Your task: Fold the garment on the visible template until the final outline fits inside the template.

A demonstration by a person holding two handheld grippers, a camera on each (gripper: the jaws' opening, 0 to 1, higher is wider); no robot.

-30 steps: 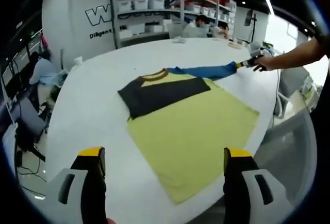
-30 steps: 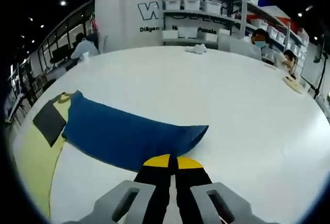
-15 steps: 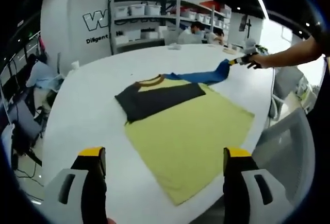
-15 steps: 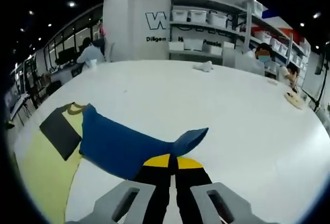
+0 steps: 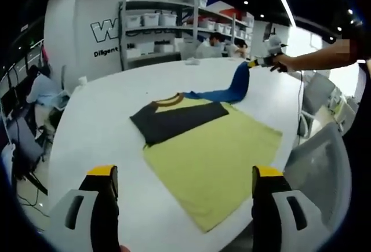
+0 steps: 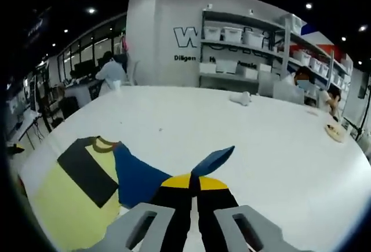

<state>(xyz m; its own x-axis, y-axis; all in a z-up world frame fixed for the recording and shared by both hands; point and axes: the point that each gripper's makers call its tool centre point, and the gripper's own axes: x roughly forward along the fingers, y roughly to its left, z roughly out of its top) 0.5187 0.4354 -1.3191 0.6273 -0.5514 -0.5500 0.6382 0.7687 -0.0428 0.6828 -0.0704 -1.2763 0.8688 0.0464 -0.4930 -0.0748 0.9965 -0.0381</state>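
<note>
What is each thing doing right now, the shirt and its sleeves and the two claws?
yellow shirt: lying flat on the white table, body spread out.
dark sleeve: folded across the chest, lying flat.
blue sleeve: lifted off the table at its end, pinched by the right claw.
right claw: shut on the blue sleeve, raised.
left claw: open, holding nothing, above the near table edge.

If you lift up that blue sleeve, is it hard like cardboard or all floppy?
Probably floppy: the blue sleeve droops in a soft curve from the right gripper pinching its end. It likely weighs little, since that one small pinch holds it up off the white table. It should fold over easily; the dark sleeve already lies flat across the yellow shirt.
</note>
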